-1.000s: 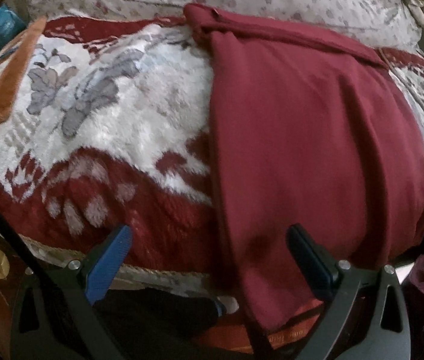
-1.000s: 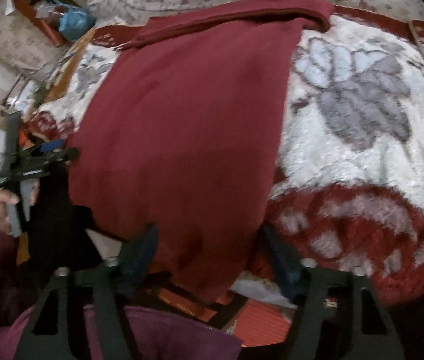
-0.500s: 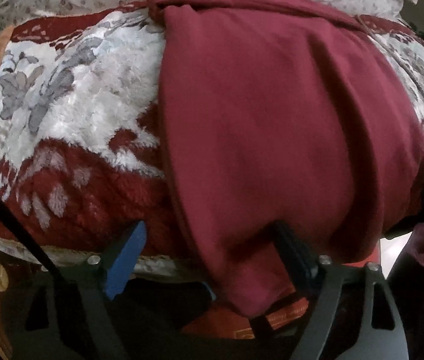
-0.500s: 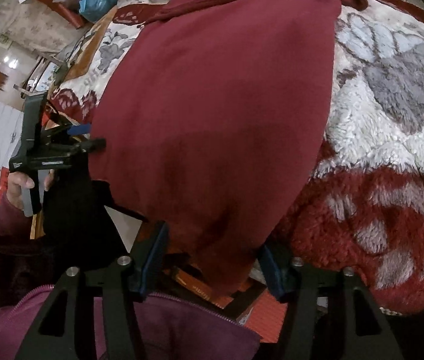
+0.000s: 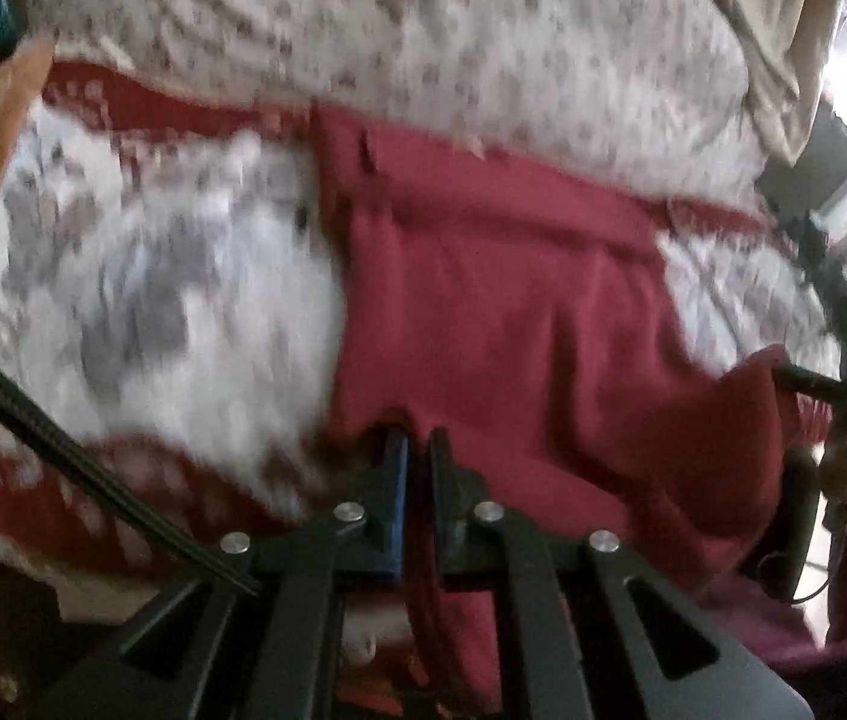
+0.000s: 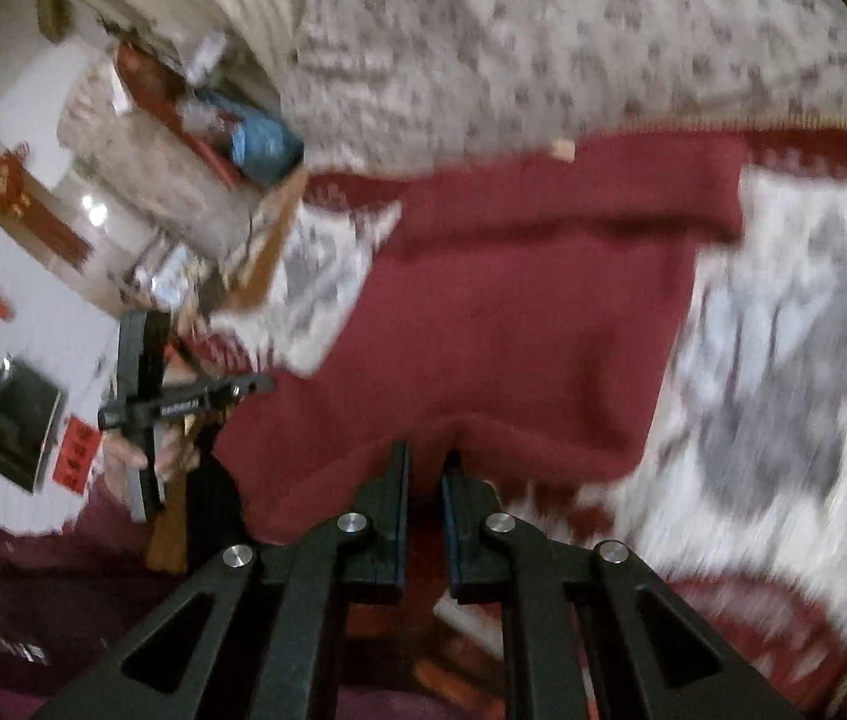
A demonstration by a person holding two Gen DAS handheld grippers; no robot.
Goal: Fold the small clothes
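A dark red garment (image 5: 483,300) lies spread on a fluffy red-and-white floral blanket (image 5: 183,312). My left gripper (image 5: 417,441) grips the garment's near left hem, its jaws closing tight, with red cloth pinched between the pads. My right gripper (image 6: 426,459) grips the near right hem of the same garment (image 6: 513,330) the same way. Both near corners are raised off the blanket. In the right wrist view the left gripper (image 6: 243,387) shows at the cloth's left corner, held by a hand (image 6: 135,456). The right gripper (image 5: 783,375) appears at the far right of the left wrist view.
A pale flower-print quilt (image 5: 483,30) is bunched along the far side behind the garment. A blue bag (image 6: 261,147) and clutter sit at the bed's far left. A black cable (image 5: 33,414) crosses the left wrist view. Both views are motion-blurred.
Both grippers went from open around the hanging near hem to shut on it. Both then rose, lifting the hem corners, and more of the far quilt came into view.
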